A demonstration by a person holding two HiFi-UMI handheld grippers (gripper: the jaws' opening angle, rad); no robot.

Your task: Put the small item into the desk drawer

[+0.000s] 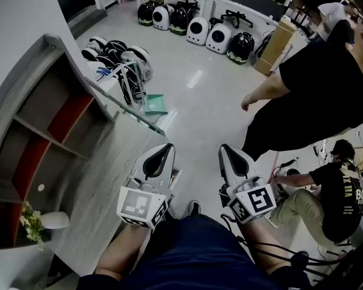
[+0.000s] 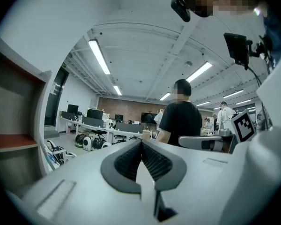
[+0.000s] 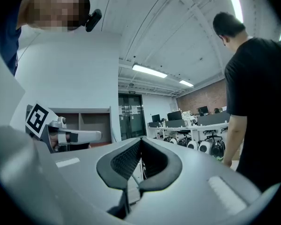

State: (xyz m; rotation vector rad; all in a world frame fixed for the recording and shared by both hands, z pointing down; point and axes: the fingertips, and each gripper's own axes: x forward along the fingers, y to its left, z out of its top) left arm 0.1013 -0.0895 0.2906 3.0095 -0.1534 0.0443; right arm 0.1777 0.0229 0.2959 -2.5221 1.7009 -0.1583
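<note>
In the head view my left gripper (image 1: 167, 147) and right gripper (image 1: 225, 149) are held side by side in front of me, pointing forward over the floor. Both are shut with nothing between the pads. The left gripper view shows its jaws (image 2: 141, 143) meeting at the tip, and the right gripper view shows the same (image 3: 141, 140). A grey shelf unit (image 1: 60, 89) with red panels stands to my left, and a small white thing (image 1: 41, 187) lies on one shelf. No drawer can be made out.
A person in black (image 1: 317, 95) stands at the right, and another person (image 1: 336, 189) sits lower right. Round white and black cases (image 1: 199, 32) line the far floor beside a cardboard box (image 1: 277, 44). A white vase with flowers (image 1: 45, 220) stands lower left.
</note>
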